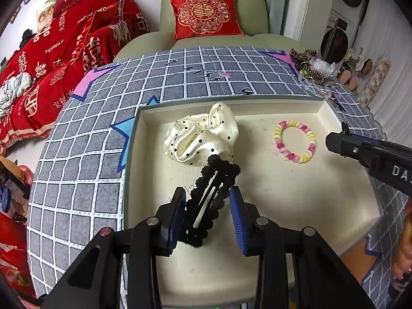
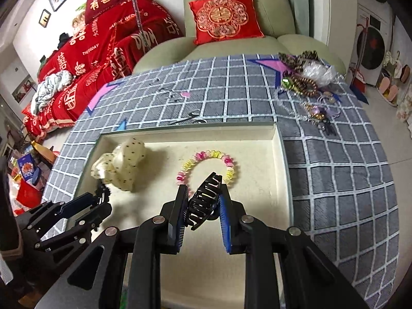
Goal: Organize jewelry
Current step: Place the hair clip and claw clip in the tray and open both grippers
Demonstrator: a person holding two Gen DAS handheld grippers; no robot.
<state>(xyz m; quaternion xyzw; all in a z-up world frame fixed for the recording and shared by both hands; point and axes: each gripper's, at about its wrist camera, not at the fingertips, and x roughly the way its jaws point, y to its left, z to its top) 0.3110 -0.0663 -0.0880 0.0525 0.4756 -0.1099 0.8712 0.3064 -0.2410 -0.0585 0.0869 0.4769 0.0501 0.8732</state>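
Both grippers angle steeply downward over a shallow cream tray [image 1: 322, 110] set on a grid-patterned grey cloth [image 1: 77, 180]. At left, the left gripper [image 1: 207, 200] pinches a black fabric-covered snap clip [image 1: 211, 198], whose far end lies against a cream polka-dot scrunchie [image 1: 200, 134] in the tray. At centre, a pink-and-yellow bead bracelet [image 1: 294, 141] lies flat on the tray floor. At right, the right gripper [image 2: 204, 193] clamps a black claw clip [image 2: 203, 202] just before the bracelet. Further accessories [image 2: 306, 82] are piled on the cloth's far right corner.
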